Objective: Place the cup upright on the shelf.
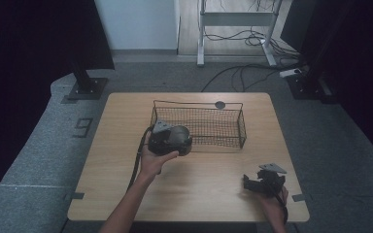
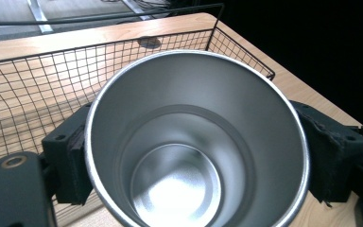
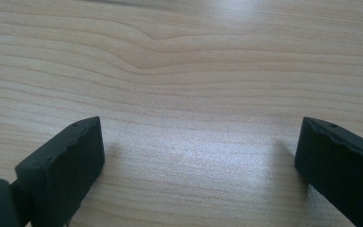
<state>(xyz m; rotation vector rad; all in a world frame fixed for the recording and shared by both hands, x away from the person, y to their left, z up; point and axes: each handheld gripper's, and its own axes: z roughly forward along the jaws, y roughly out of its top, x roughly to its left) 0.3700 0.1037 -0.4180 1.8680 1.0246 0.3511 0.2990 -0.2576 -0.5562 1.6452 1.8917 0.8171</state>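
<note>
Your left tool (image 1: 171,138) is clamped on a metal cup (image 2: 196,151). In the left gripper view both black pads (image 2: 71,158) press the outside wall on opposite sides, just below the rim, and you look straight down the mouth to the bare bottom. Nothing inside it that I can see.

In the high view the cup (image 1: 178,136) sits in your left tool at the near left corner of the wire basket (image 1: 223,108), at or just over the near wall. Cannot tell from these views whether the cup touches the mesh or is clear of it. The left gripper view puts the basket mesh (image 2: 23,90) right behind and beside the cup, with the worktop (image 2: 123,33) showing through it.

The basket stands on the far middle of the worktop (image 1: 209,170), long side across. A small dark round disc (image 1: 220,104) lies on the worktop at the basket's far rim.

Your right tool (image 1: 260,183) is at the near right corner of the worktop, well apart from the cup and basket. In the right gripper view its jaws are spread wide with only bare wood grain (image 3: 184,94) between them, pads (image 3: 68,161) down close to the surface. It pinches nothing.

Your left hand (image 1: 153,158) wraps the tool body from below, with its cable (image 1: 138,160) trailing back along your forearm.
</note>
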